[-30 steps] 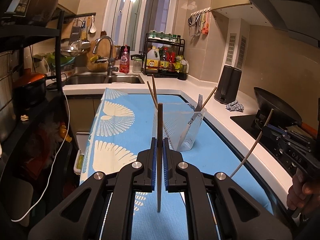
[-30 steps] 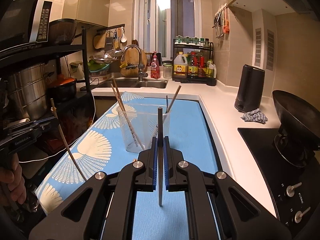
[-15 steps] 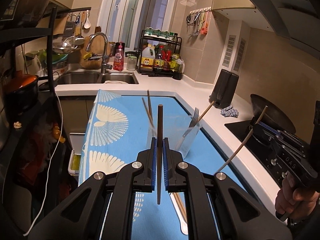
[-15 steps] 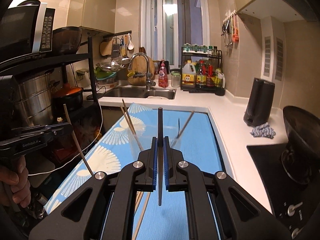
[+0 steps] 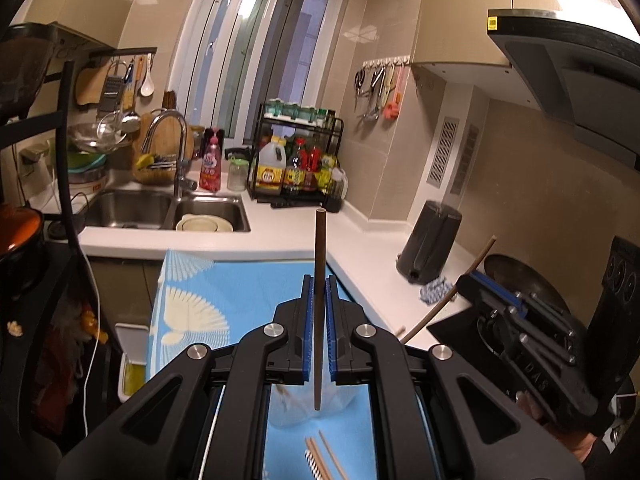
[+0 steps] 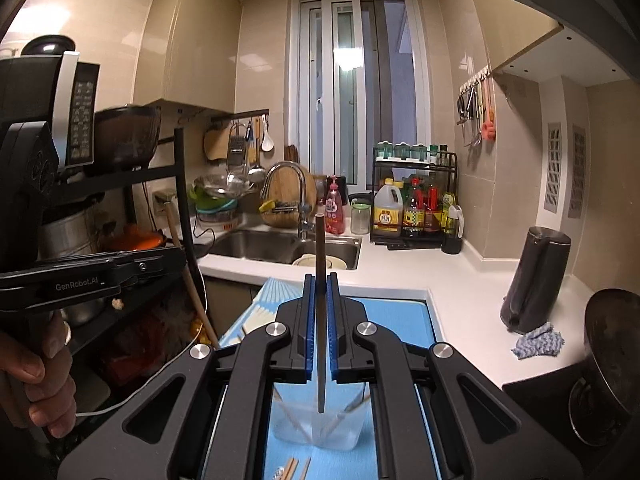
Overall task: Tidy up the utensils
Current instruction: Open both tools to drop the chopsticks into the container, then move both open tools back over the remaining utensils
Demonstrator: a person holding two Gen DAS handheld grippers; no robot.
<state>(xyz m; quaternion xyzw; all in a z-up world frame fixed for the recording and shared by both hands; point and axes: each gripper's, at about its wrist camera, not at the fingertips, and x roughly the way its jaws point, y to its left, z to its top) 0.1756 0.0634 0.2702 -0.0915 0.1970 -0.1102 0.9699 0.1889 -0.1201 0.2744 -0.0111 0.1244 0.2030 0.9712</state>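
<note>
My left gripper [image 5: 319, 280] is shut on a chopstick [image 5: 319, 240] that stands upright between its blue pads. My right gripper [image 6: 320, 279] is likewise shut on an upright chopstick [image 6: 319, 240]. Low in both views, behind the fingers, a clear plastic container [image 6: 320, 428] stands on the blue patterned mat [image 5: 200, 304] with several chopsticks leaning inside. Loose chopsticks [image 5: 320, 456] lie on the mat in front of it. Each view shows the other gripper at its side: the right gripper [image 5: 468, 284] and the left gripper [image 6: 180, 256], each hand-held and carrying its stick.
A steel sink [image 5: 160, 208] with a faucet [image 5: 176, 148] lies beyond the mat. A bottle rack [image 6: 416, 204] stands in the corner, with a dark kettle [image 6: 534, 280], a cloth [image 6: 538, 340] and a wok [image 6: 612, 344] to the right. A shelf with pots [image 6: 132, 240] is on the left.
Both grippers have risen with their chopsticks still clamped. The container has slid from ahead of the fingers to below them, and the sink and counter now fill more of each view.
</note>
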